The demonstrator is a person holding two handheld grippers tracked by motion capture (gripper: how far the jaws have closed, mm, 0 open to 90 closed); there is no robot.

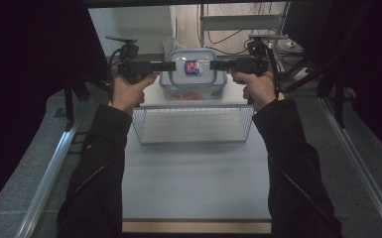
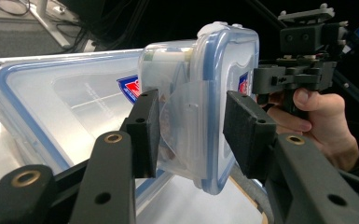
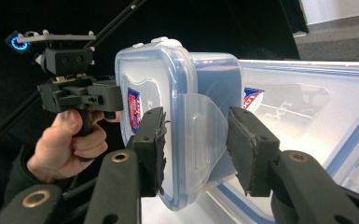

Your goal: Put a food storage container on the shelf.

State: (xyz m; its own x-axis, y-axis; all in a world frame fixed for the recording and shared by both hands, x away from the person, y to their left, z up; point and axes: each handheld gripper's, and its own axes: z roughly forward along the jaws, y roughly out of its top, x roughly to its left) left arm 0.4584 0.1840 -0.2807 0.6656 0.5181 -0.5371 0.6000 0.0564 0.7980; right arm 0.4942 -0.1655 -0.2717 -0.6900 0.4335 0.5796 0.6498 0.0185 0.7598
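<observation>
Two grippers, left [image 1: 171, 66] and right [image 1: 213, 65], clamp their jaws on the container's [image 1: 192, 74] opposite ends, keeping it level above the far bench edge.

A pale grey table [image 1: 196, 183] runs down the middle, with a light wooden edge [image 1: 196, 227] along its near end. Grey carpeted floor [image 1: 25, 183] lies on both sides, crossed by metal rails [image 1: 47, 181] left and right. Black curtains [image 1: 25, 59] darken the left and right flanks. At the far end a white shelf frame [image 1: 240, 22] stands against a pale wall, cables [image 1: 228, 37] trailing beneath it.
</observation>
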